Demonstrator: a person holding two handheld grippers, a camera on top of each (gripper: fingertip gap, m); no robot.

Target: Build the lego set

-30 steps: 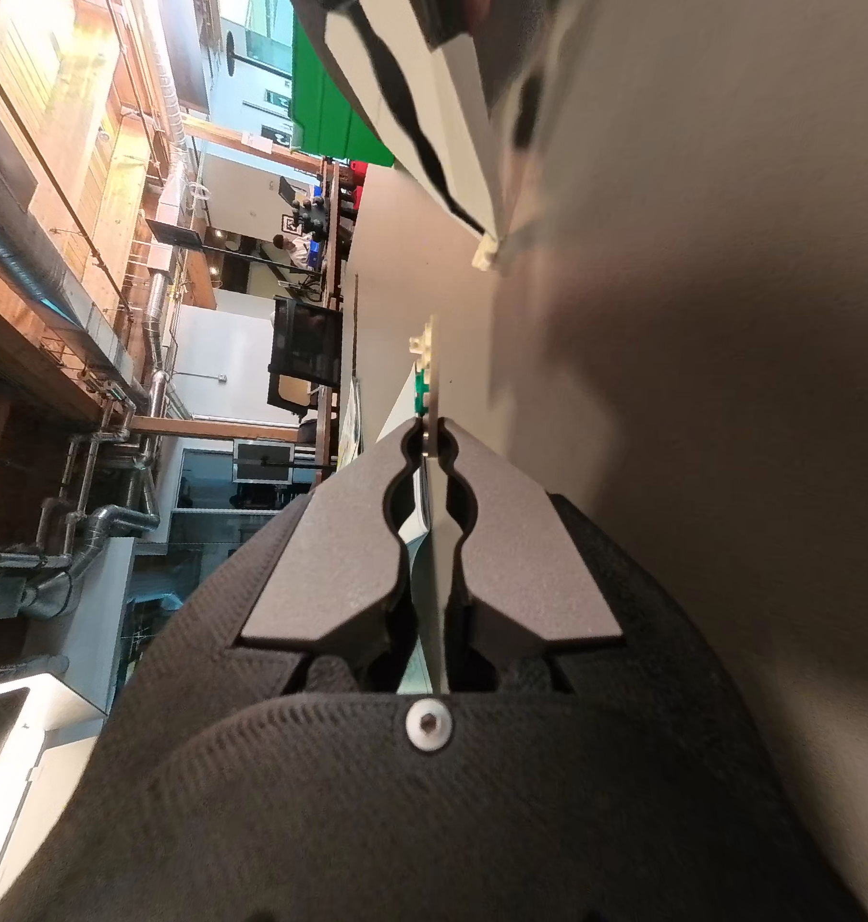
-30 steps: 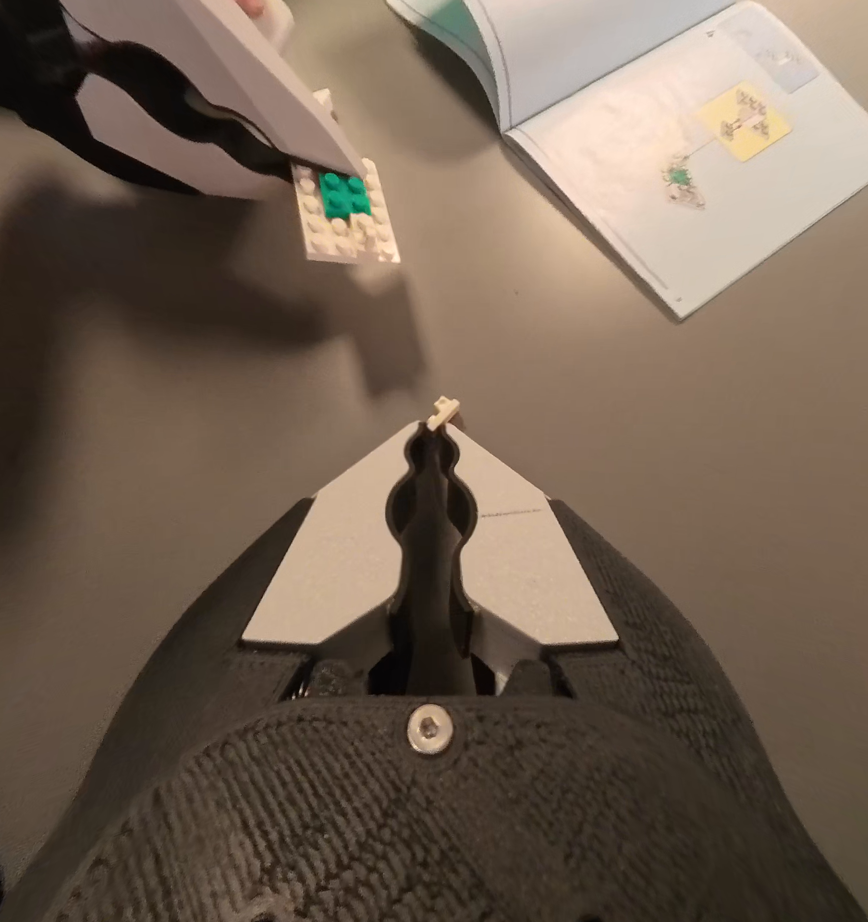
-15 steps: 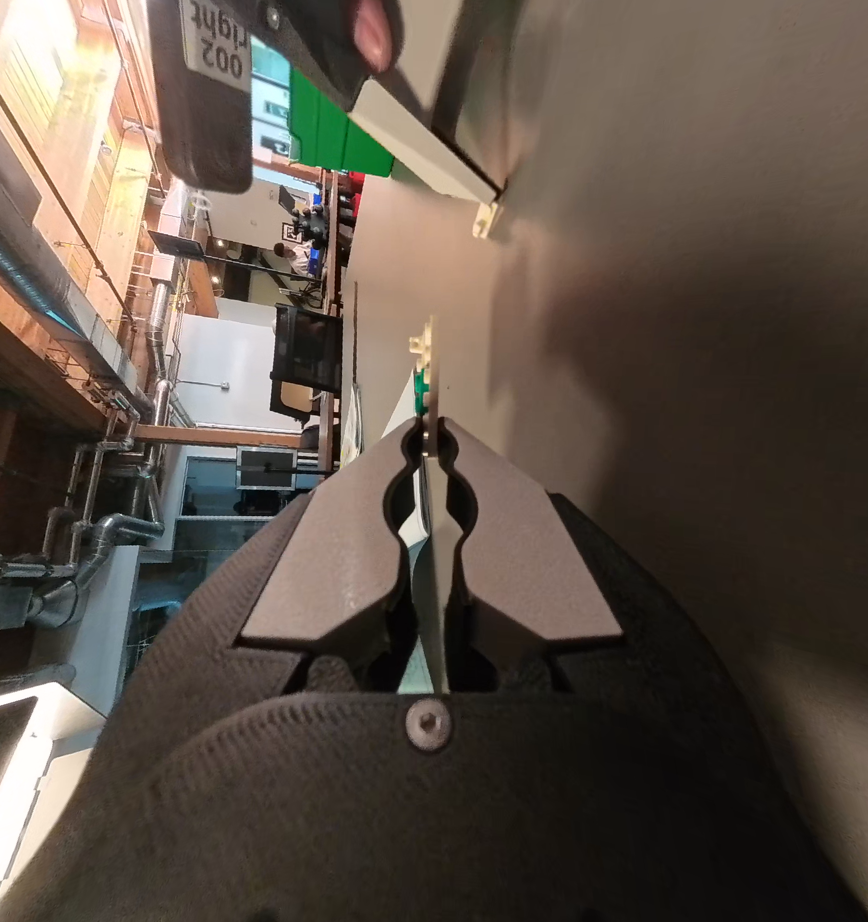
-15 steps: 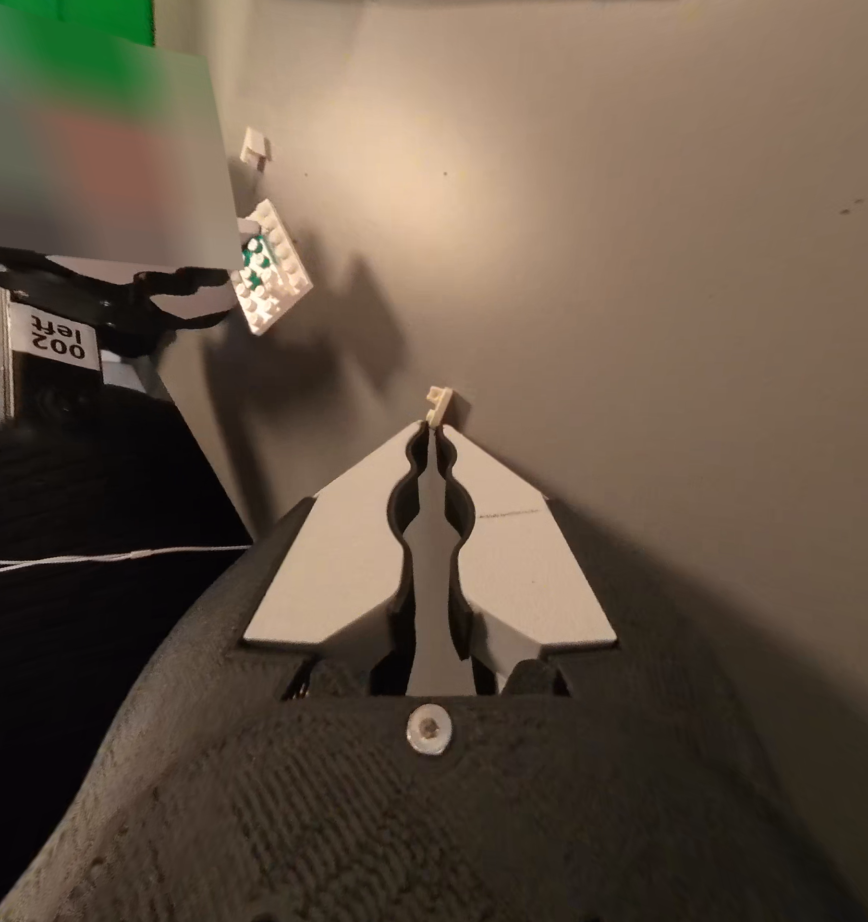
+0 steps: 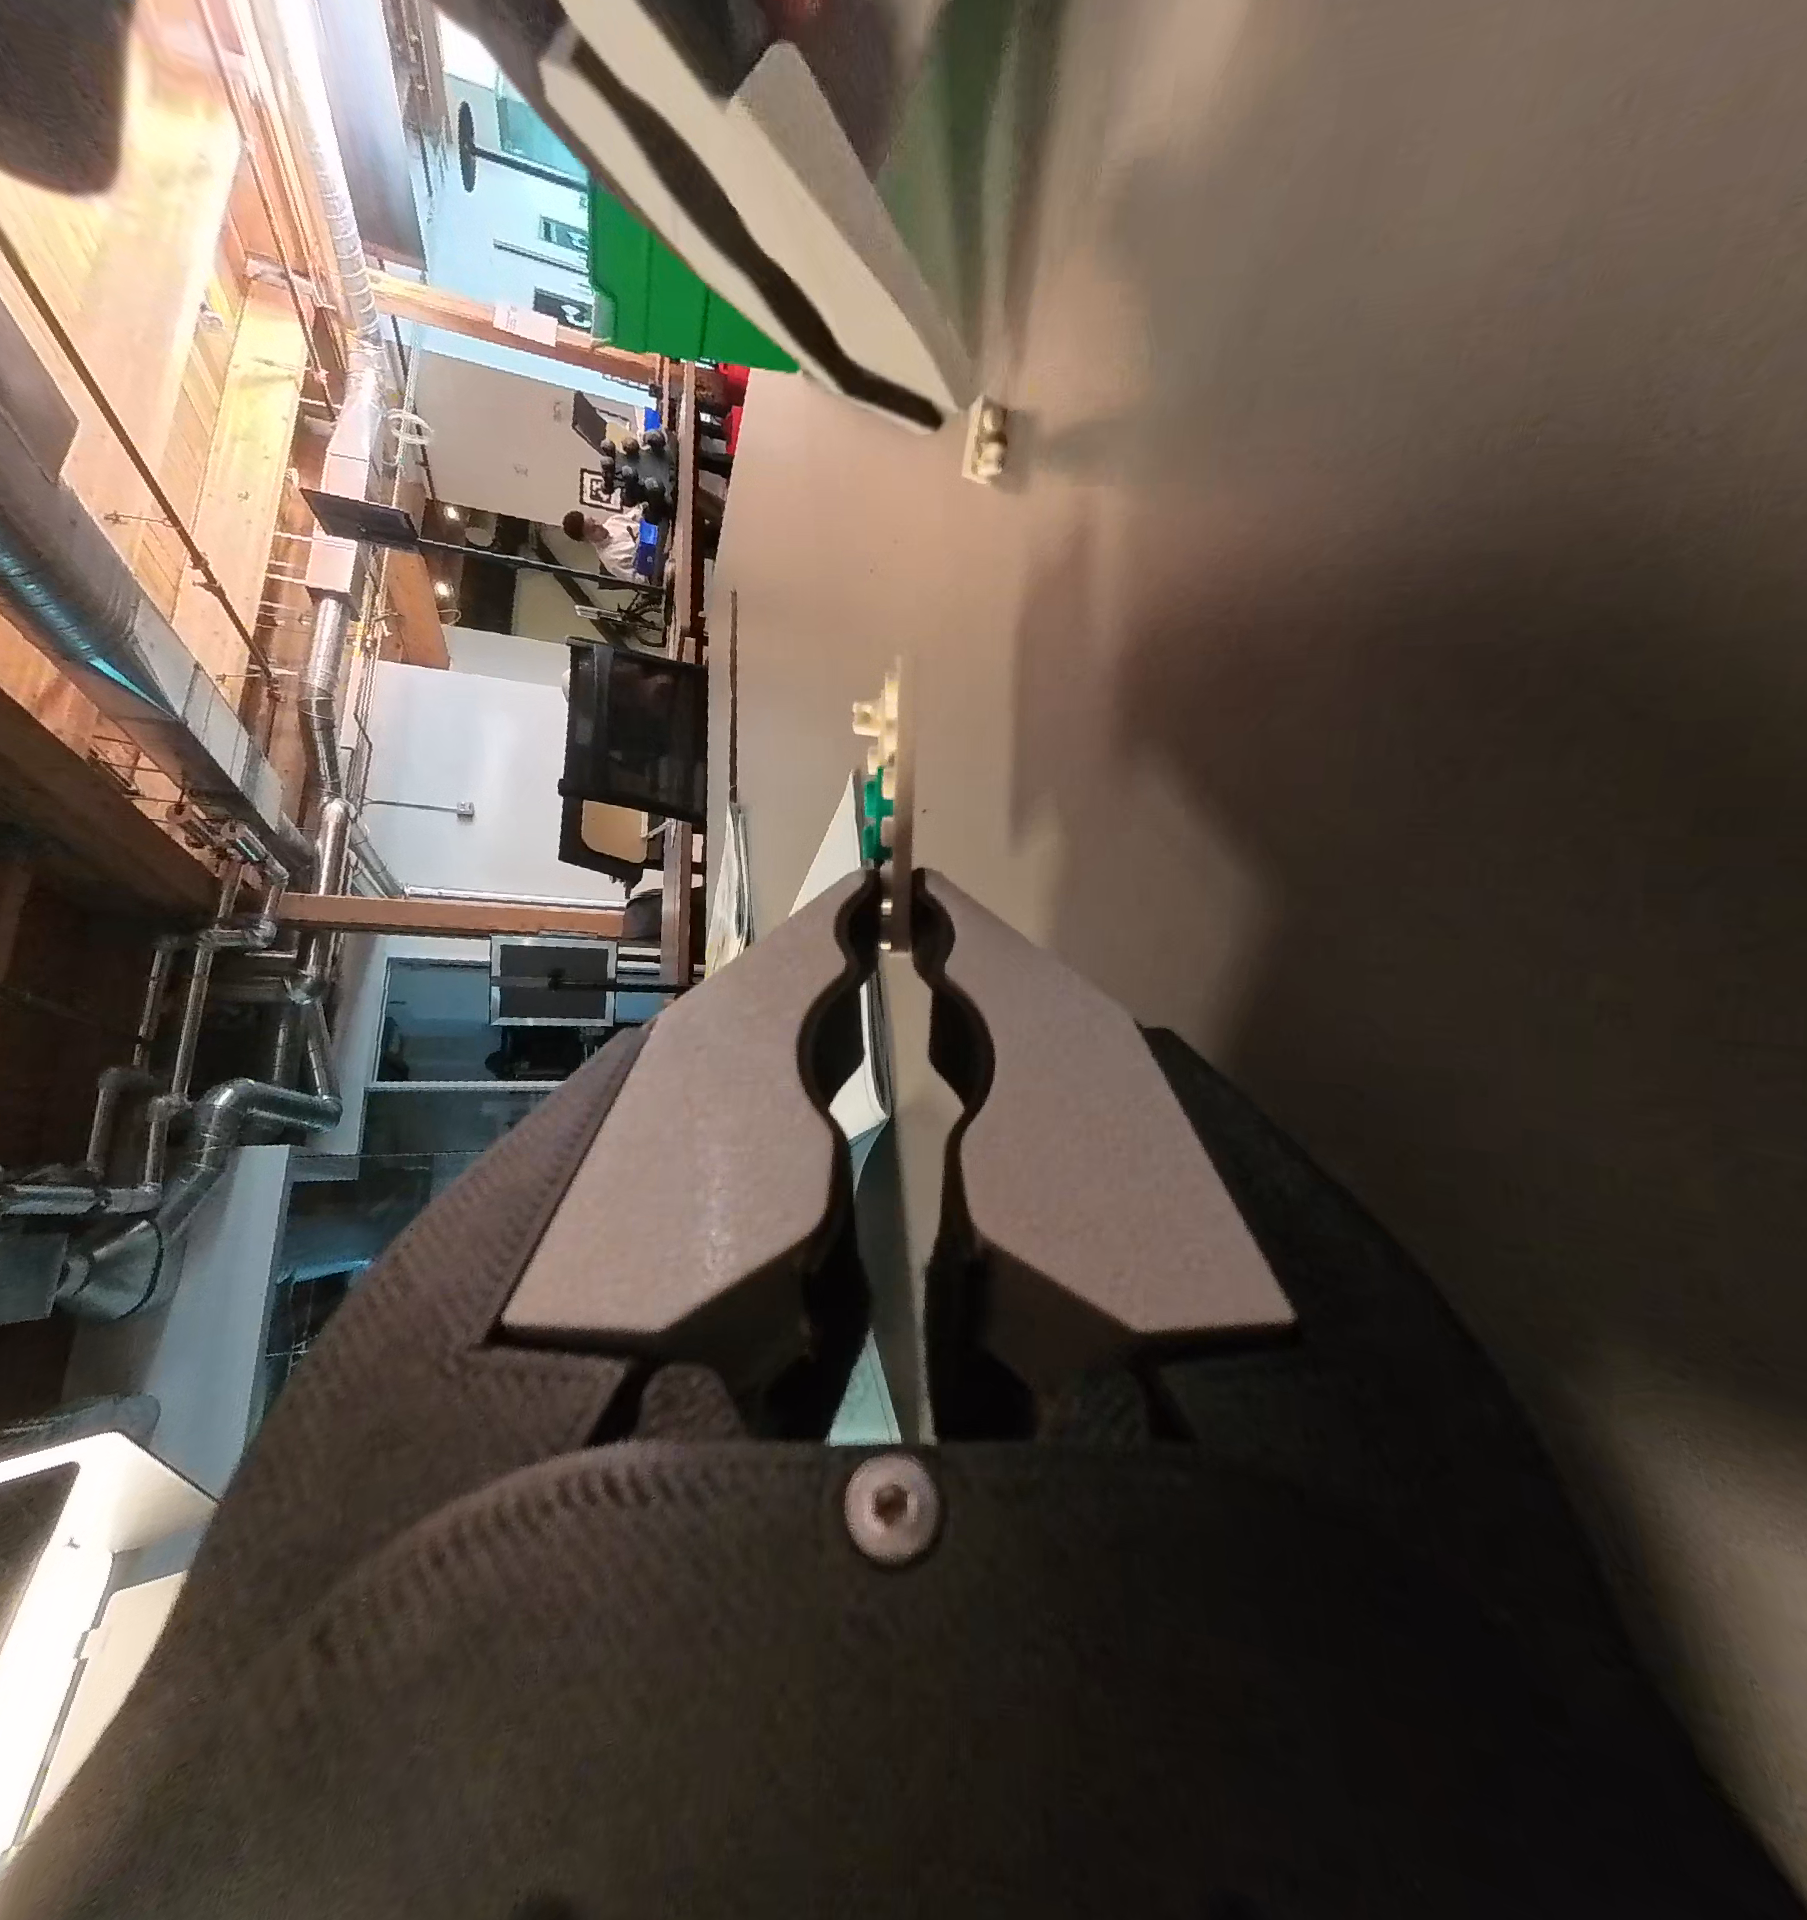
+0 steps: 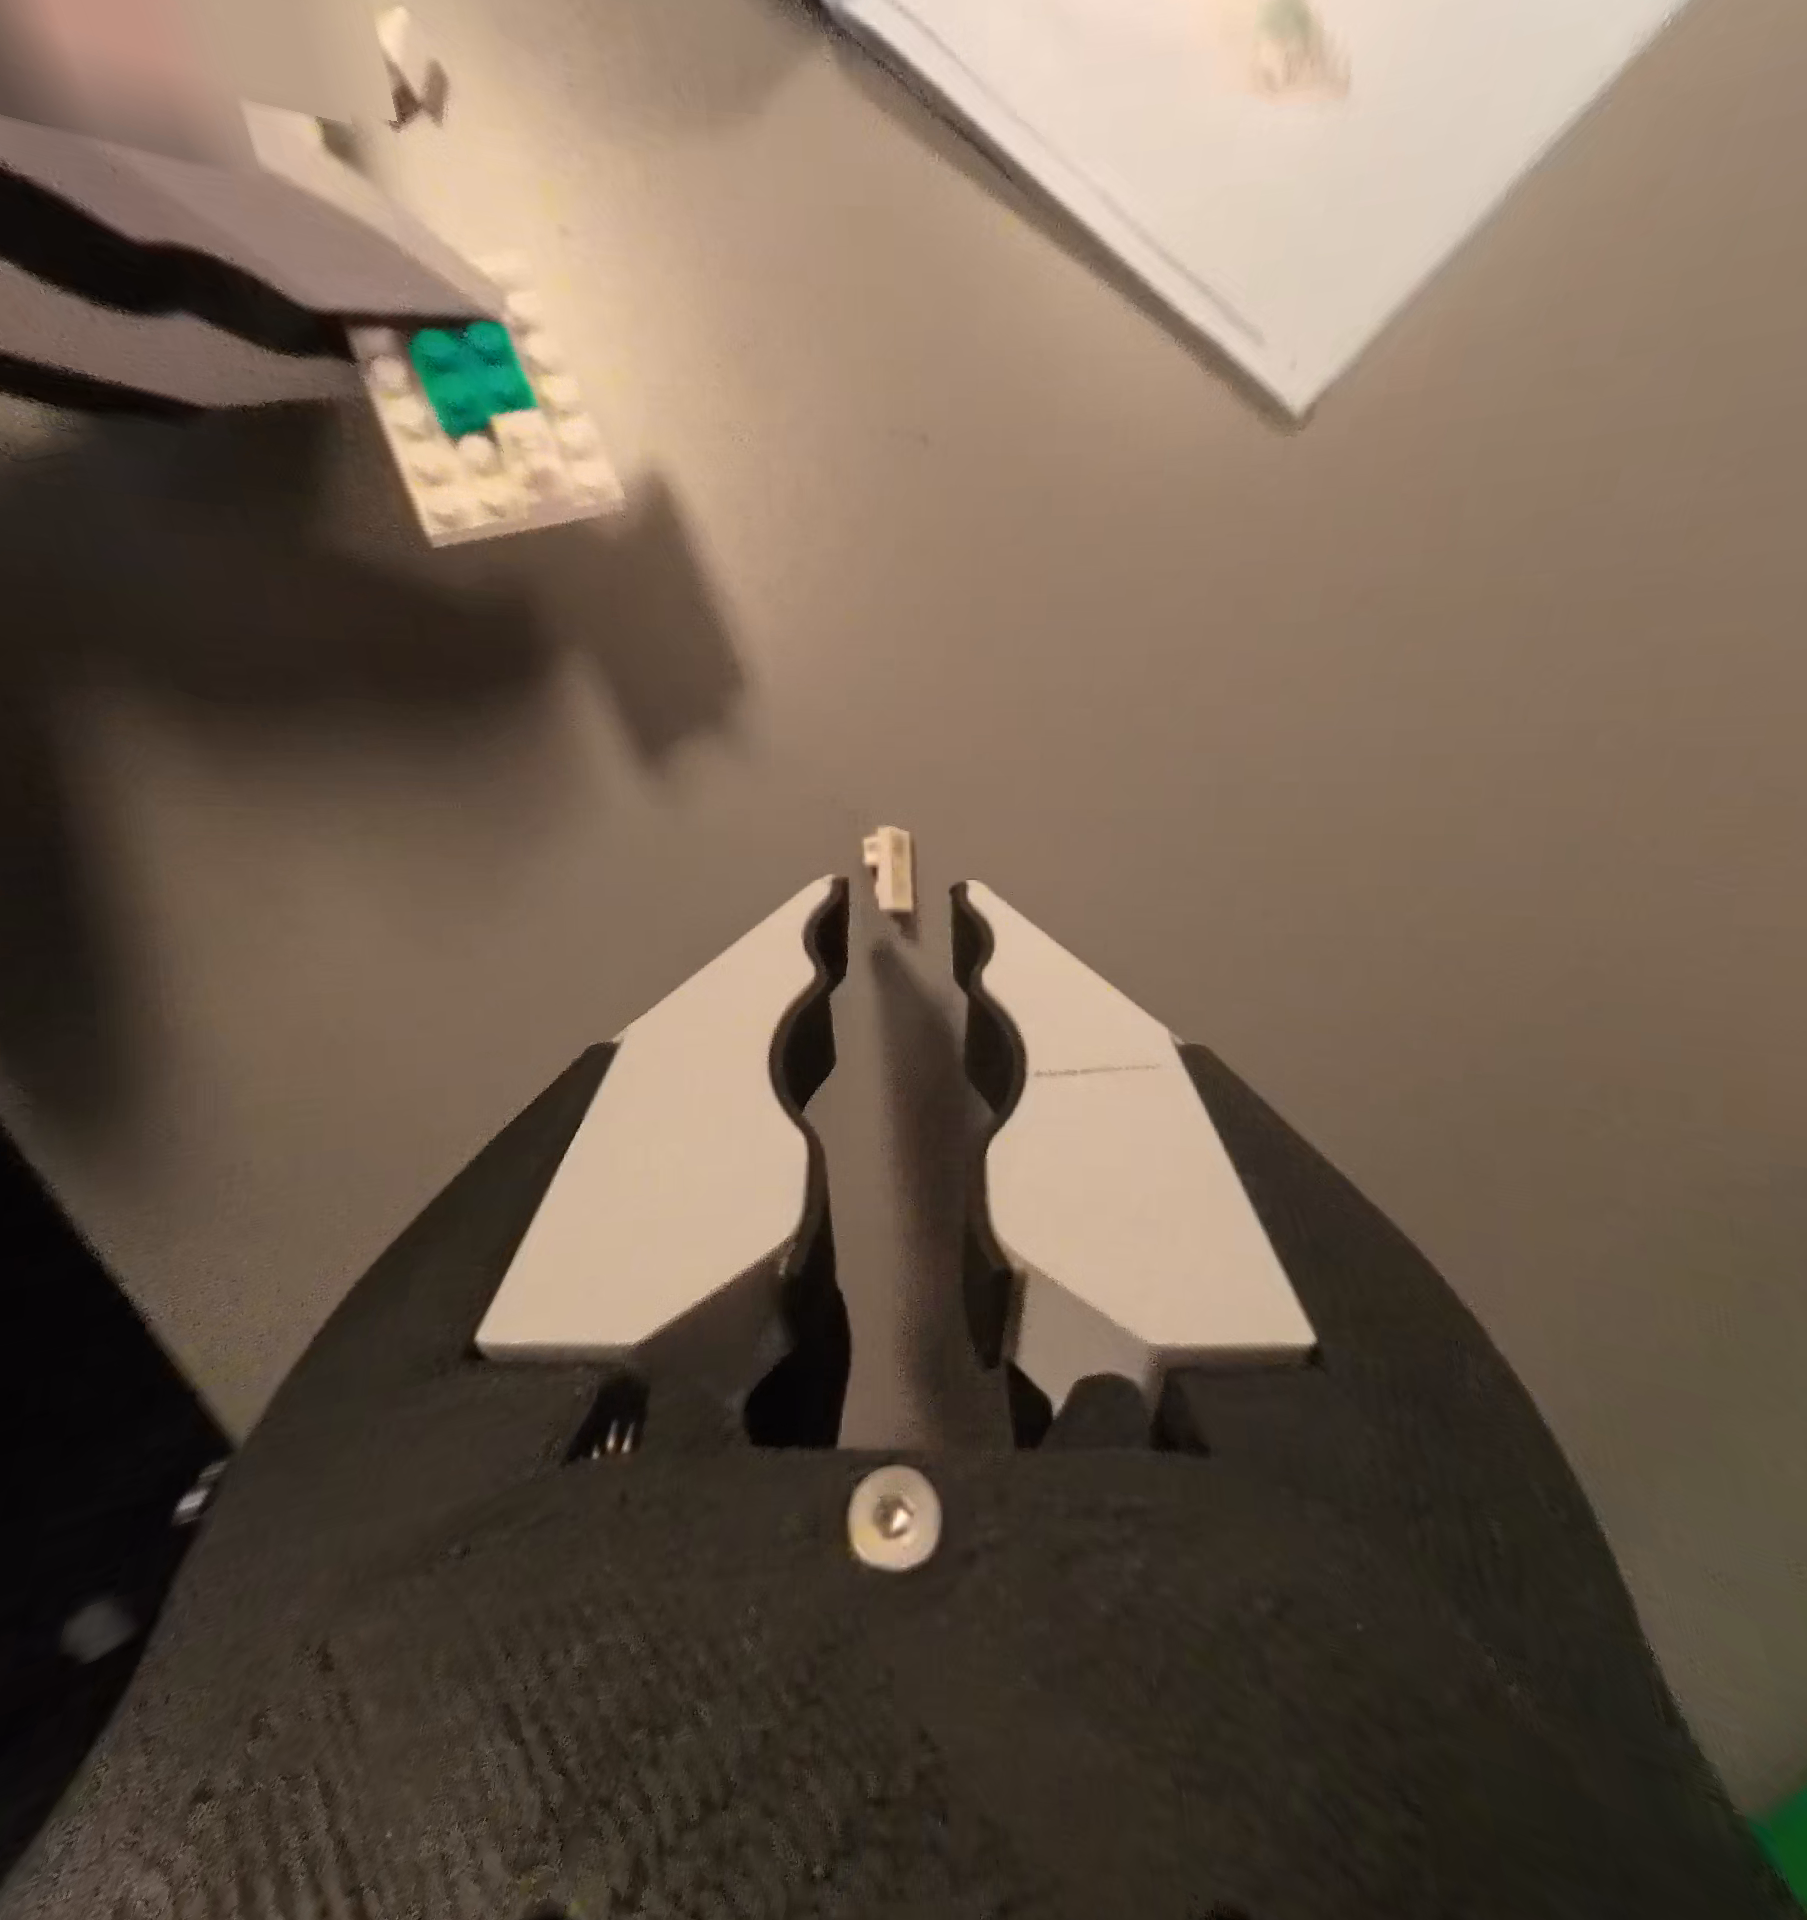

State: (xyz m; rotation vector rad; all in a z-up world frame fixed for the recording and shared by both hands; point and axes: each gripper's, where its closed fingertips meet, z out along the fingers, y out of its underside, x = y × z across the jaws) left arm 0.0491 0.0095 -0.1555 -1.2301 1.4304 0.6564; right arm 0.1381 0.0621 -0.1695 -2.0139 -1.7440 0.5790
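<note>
Over grey table (image 6: 1294,727): L gripper (image 5: 897,894) pinched tight on edge of white plate (image 6: 509,447) w/ green brick (image 6: 468,379) on top; studs left exposed, prob. so next part can go on. R gripper (image 6: 897,883) fingers parted, gripping nothing; small white piece (image 6: 891,868) sits btwn tips on table, likely set down to re-grip. Booklet (image 6: 1242,156) lies open far side, for ref.

The left wrist view is rolled sideways, skimming the table (image 5: 1398,727) toward the room. The right wrist view looks down close. Both show the white plate (image 5: 904,769) (image 6: 525,457).
</note>
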